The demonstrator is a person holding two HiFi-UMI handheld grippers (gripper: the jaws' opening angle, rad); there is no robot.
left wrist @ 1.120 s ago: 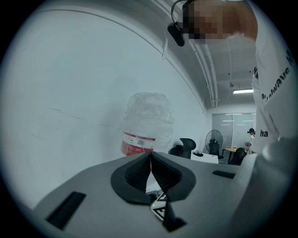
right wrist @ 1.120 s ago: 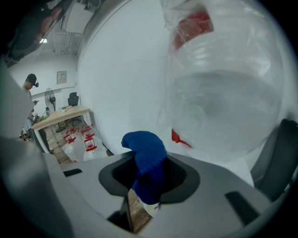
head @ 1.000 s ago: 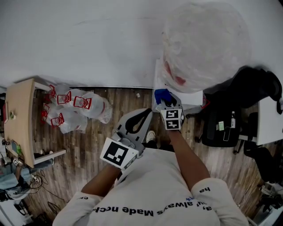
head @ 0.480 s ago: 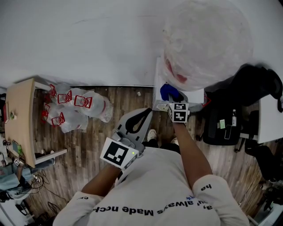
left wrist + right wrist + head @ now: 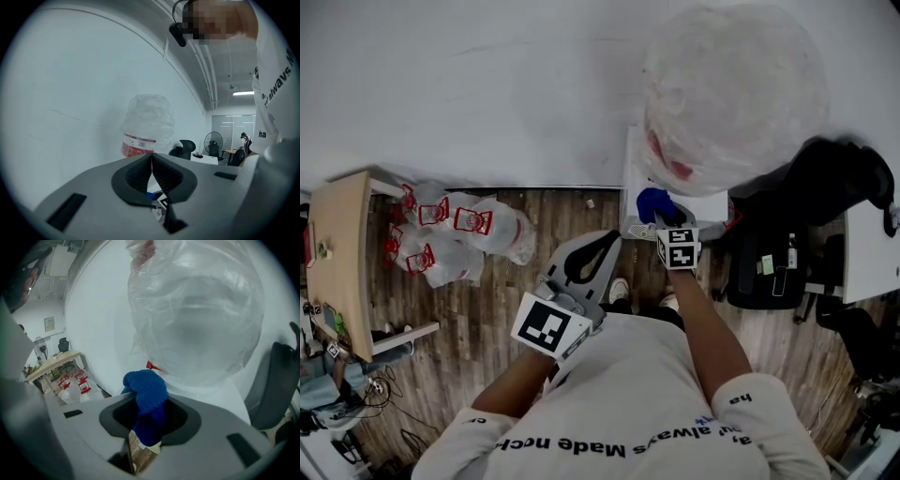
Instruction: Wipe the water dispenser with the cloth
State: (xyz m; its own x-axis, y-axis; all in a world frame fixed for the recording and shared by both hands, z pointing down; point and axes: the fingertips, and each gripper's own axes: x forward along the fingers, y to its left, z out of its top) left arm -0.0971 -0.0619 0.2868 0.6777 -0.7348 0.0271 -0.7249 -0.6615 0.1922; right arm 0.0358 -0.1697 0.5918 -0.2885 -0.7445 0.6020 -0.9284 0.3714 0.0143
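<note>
The white water dispenser (image 5: pixel 630 178) stands against the wall under a big bottle wrapped in clear plastic (image 5: pixel 733 94). My right gripper (image 5: pixel 661 211) is shut on a bunched blue cloth (image 5: pixel 652 202), which sits at the dispenser's front top edge. In the right gripper view the blue cloth (image 5: pixel 146 397) fills the jaws, just below the plastic-wrapped bottle (image 5: pixel 197 310) and beside the dispenser's white top (image 5: pixel 220 397). My left gripper (image 5: pixel 598 249) is held lower, away from the dispenser, its jaws shut on nothing. The left gripper view shows the bottle (image 5: pixel 146 126) farther off.
Clear plastic bags with red print (image 5: pixel 455 230) lie on the wood floor at the left, next to a wooden table (image 5: pixel 342 253). A black office chair (image 5: pixel 825 202) and a dark bag (image 5: pixel 767 267) stand right of the dispenser. A white desk corner (image 5: pixel 874 253) is at the far right.
My right gripper has carried the blue cloth up and to the right, from the dispenser's front face to its top edge near the bottle. The left gripper has stayed put.
</note>
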